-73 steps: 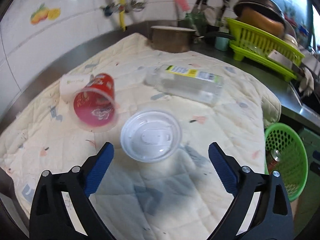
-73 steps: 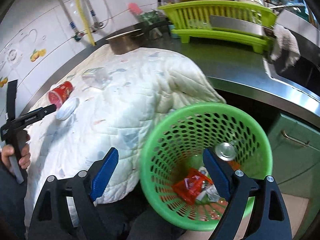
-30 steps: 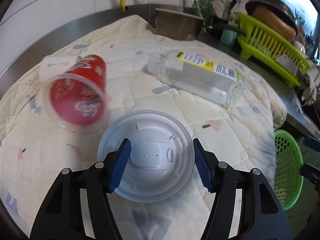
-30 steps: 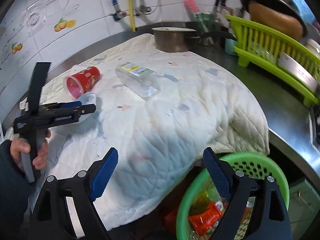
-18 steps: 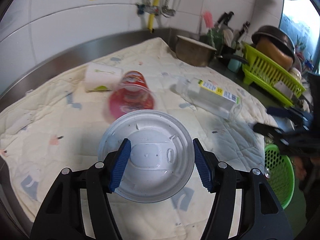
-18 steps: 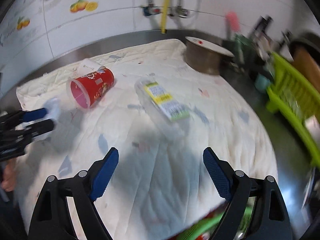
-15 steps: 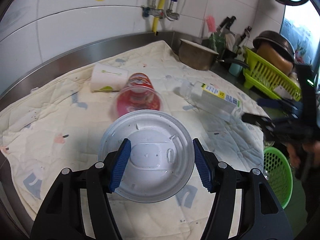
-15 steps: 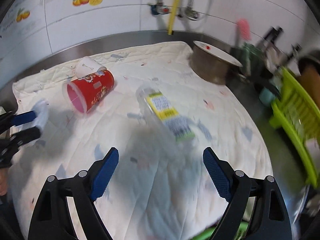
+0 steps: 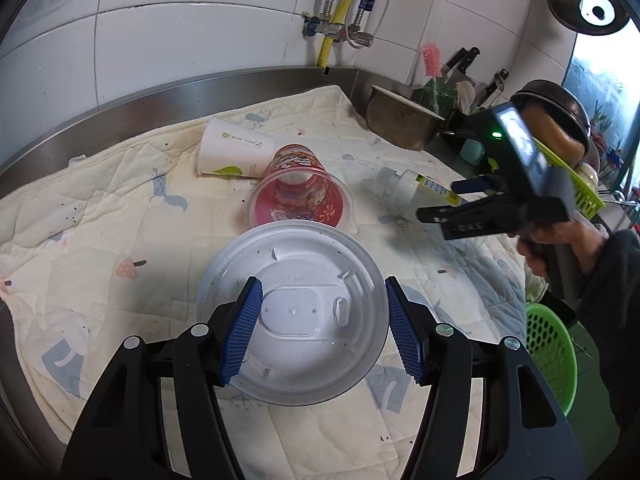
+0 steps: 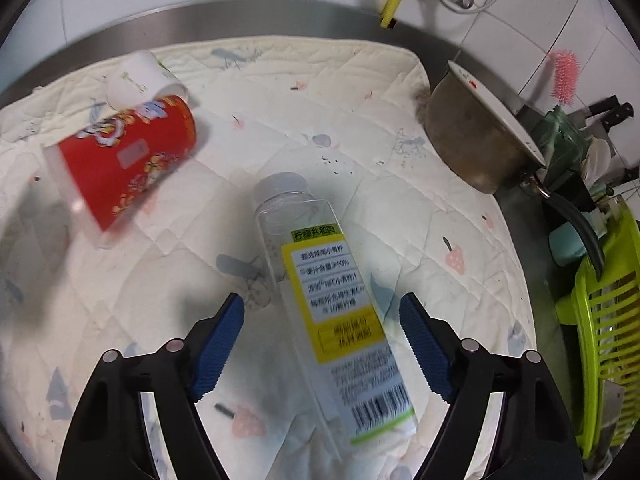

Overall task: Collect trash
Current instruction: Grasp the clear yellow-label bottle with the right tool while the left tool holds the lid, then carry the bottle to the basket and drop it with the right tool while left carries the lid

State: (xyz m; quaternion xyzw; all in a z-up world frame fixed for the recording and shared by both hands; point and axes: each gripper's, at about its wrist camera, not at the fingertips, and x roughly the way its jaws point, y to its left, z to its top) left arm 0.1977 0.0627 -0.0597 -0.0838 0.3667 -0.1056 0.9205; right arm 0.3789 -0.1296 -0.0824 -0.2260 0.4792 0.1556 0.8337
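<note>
My left gripper [image 9: 322, 320] is shut on a clear plastic lid [image 9: 294, 264] and holds it above the quilted cloth [image 9: 120, 220]. Beyond it a red cup [image 9: 300, 204] and a white paper cup [image 9: 234, 154] lie on their sides. My right gripper [image 10: 322, 340] is open, its jaws on either side of a clear bottle with a yellow label [image 10: 324, 300] lying on the cloth. It shows from the side in the left wrist view [image 9: 460, 204]. The red cup [image 10: 128, 160] and white cup [image 10: 138, 76] lie to its left.
A green trash basket [image 9: 552, 352] stands off the counter's right edge. A metal pot [image 10: 476, 140] sits at the back right. A green dish rack [image 10: 604, 320] stands on the right. Tiled wall and pipes [image 9: 340, 20] run behind the counter.
My right gripper has moved in from the basket and come down over the bottle, which now lies between its jaws. My left gripper keeps holding the lid, a little higher.
</note>
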